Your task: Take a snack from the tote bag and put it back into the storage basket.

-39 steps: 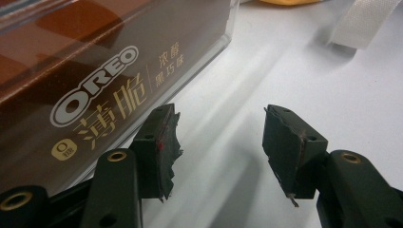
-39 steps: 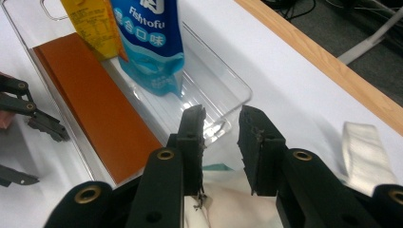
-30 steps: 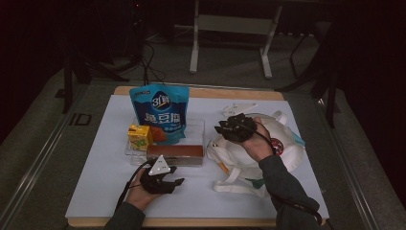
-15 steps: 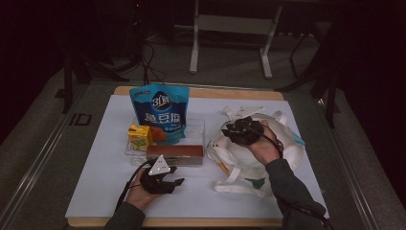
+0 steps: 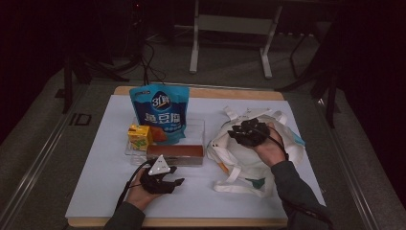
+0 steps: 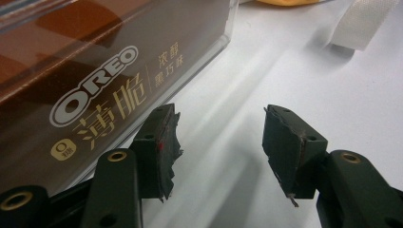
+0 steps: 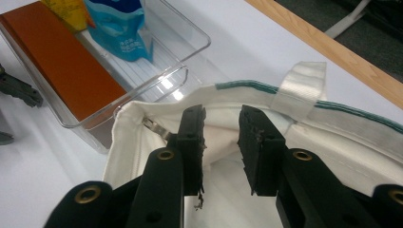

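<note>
White sheeting covers the table [image 5: 95, 191], leaving a wooden strip along its far edge and bare room toward the near left corner. At its middle stands a clear plastic bin [image 5: 196, 132] holding a blue snack pouch [image 5: 160, 112], a yellow carton [image 5: 139, 136] and a brown Oreo box [image 6: 71, 85]. Just in front of the bin rests the left gripper [image 5: 163, 178], jaws spread with nothing between them, the Oreo box beside its left jaw. Right of the bin lies a white tote bag [image 5: 239, 163] with green trim; the right gripper [image 7: 221, 137] hovers at the bag's open mouth, jaws slightly apart, gripping nothing.
</note>
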{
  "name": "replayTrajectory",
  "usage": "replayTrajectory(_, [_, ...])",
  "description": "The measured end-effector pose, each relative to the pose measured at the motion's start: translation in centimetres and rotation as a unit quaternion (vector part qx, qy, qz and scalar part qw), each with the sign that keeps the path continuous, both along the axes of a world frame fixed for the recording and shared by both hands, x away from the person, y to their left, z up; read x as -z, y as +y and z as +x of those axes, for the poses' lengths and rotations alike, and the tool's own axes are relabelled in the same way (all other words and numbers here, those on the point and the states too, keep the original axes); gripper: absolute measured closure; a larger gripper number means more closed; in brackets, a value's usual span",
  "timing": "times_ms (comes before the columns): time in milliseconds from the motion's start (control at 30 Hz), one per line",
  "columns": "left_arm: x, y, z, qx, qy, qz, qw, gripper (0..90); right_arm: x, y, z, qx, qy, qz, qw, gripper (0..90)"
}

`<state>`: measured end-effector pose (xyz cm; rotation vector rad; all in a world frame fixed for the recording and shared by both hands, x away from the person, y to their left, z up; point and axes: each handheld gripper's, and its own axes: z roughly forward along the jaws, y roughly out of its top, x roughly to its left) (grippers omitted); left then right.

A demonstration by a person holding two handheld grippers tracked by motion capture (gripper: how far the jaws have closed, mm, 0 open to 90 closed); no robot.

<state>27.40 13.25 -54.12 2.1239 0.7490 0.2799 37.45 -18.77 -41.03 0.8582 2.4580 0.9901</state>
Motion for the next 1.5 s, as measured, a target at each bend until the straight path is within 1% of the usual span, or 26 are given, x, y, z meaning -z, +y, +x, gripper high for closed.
replayTrajectory(200, [0.0, 0.0, 0.0, 0.0, 0.001, -0.001, 1.0, 45.7, -0.1, -0.7, 0.0, 0.007, 0.001, 0.003, 1.0, 70.4])
replayTrajectory(400, [0.0, 0.0, 0.0, 0.0, 0.0, 0.0, 1.0, 45.7, 0.1, -1.6, -0.1, 0.013, 0.003, 0.009, 0.9999, 69.2])
replayTrajectory(500, [0.0, 0.0, 0.0, 0.0, 0.001, 0.0, 1.0, 45.7, 0.3, -1.8, -0.2, 0.016, 0.004, 0.007, 0.9998, 68.7])
replayTrajectory(633, [0.0, 0.0, 0.0, -0.001, 0.001, -0.001, 1.0, 45.7, 0.6, -2.5, -0.2, 0.024, 0.008, 0.006, 0.9997, 66.8])
replayTrajectory(800, [0.0, 0.0, 0.0, 0.0, 0.001, -0.001, 1.0, 45.9, 0.8, -3.4, -0.5, 0.03, 0.009, 0.002, 0.9995, 66.9])
replayTrajectory(900, [0.0, 0.0, 0.0, 0.0, 0.001, -0.001, 1.0, 45.9, 0.9, -4.1, -0.7, 0.031, 0.01, -0.003, 0.9995, 72.7])
replayTrajectory(1000, [0.0, 0.0, 0.0, 0.0, 0.0, -0.001, 1.0, 45.9, 1.0, -4.9, -0.9, 0.035, 0.008, -0.013, 0.9993, 82.9])
replayTrajectory(1100, [0.0, 0.0, 0.0, 0.0, 0.0, -0.001, 1.0, 45.9, 1.1, -5.6, -1.2, 0.038, 0.006, -0.019, 0.9991, 89.4])
replayTrajectory(1200, [0.0, 0.0, 0.0, 0.0, 0.0, -0.001, 1.0, 45.9, 1.3, -6.5, -1.6, 0.042, 0.004, -0.026, 0.9988, 89.9])
replayTrajectory(1233, [0.0, 0.0, 0.0, 0.0, 0.0, -0.001, 1.0, 45.9, 1.3, -6.5, -1.6, 0.042, 0.004, -0.026, 0.9988, 89.9])
replayTrajectory(1400, [0.0, 0.0, 0.0, -0.001, 0.001, -0.002, 1.0, 45.9, 1.8, -8.3, -2.2, 0.052, 0.009, -0.027, 0.9982, 90.0])
replayTrajectory(1467, [0.0, 0.0, 0.0, 0.0, 0.001, -0.001, 1.0, 45.9, 2.0, -8.5, -2.3, 0.056, 0.011, -0.028, 0.998, 90.0])
replayTrajectory(1500, [0.0, 0.0, 0.0, -0.001, 0.001, -0.001, 1.0, 45.9, 2.2, -9.1, -2.4, 0.062, 0.011, -0.028, 0.9977, 90.0])
